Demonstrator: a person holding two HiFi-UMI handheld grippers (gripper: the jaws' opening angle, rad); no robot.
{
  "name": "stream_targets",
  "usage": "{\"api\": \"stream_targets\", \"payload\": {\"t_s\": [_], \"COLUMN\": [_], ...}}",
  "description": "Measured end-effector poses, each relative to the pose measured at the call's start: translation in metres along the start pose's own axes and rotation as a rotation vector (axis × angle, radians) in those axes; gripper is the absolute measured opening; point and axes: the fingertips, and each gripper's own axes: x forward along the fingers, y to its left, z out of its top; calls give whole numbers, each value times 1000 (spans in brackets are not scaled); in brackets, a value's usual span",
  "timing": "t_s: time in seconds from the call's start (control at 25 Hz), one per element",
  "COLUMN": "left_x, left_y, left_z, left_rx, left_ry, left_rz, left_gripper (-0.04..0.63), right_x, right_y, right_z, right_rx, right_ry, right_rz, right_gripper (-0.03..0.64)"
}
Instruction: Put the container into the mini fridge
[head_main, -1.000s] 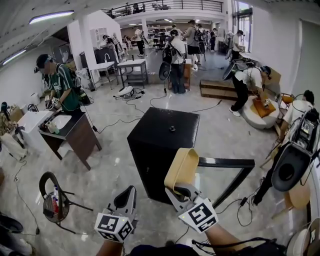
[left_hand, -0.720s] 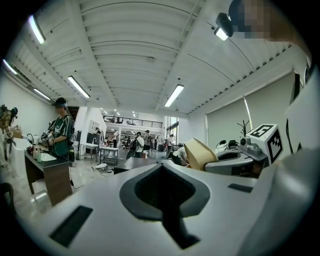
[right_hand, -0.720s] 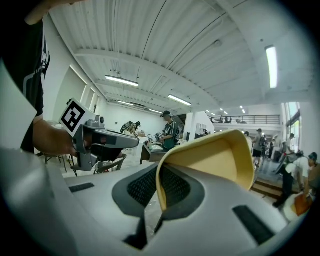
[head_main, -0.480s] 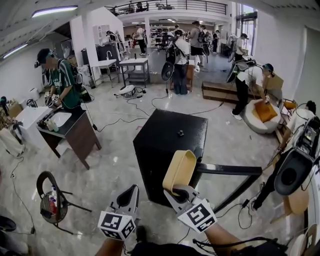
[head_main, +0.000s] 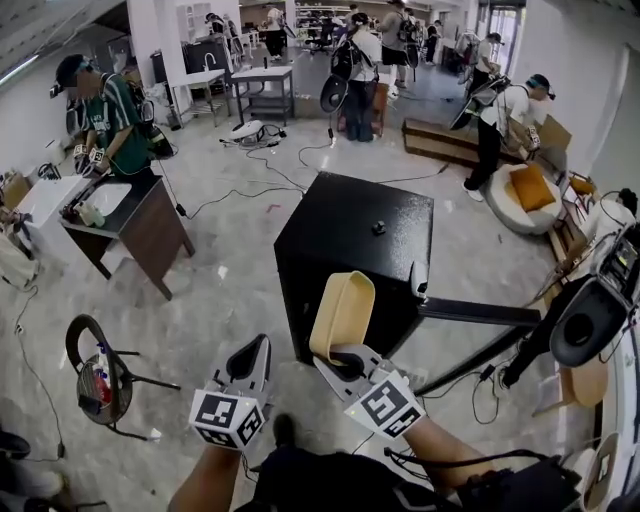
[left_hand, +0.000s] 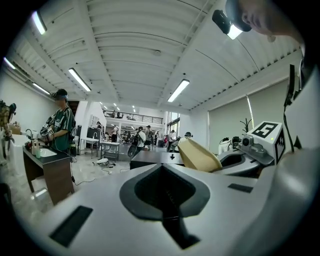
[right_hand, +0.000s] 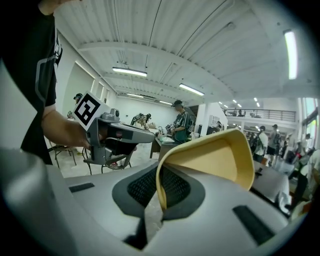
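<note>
- Nearer now, the mini fridge (head_main: 350, 240) looms larger.
- Right tongs (head_main: 345, 362) clench the container (head_main: 342, 312) rim; its long axis points 12 o'clock.
- Left tongs (head_main: 258, 348) clenched, empty.

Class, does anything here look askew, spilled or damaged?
The tan container is tipped on end, pinched by its rim in the right gripper. The door of the mini fridge stands open. Nothing looks spilled or damaged.

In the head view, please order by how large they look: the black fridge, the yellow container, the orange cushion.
1. fridge, clearly largest.
2. container, though it is near the camera, which enlarges it.
3. cushion, far away, so real size is unsure.
</note>
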Motion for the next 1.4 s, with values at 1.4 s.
{"api": "stream_targets", "payload": {"t_s": [1.4], "left_x": [51], "left_y": [102], "left_z": [-124], "left_rx": [-38], "left_ry": [223], "left_rz": [-149], "left_gripper": [9], "right_x": [177], "right_y": [-9], "right_z": [-187], "right_rx": [22], "right_ry": [457], "right_rz": [29], "right_gripper": [23]}}
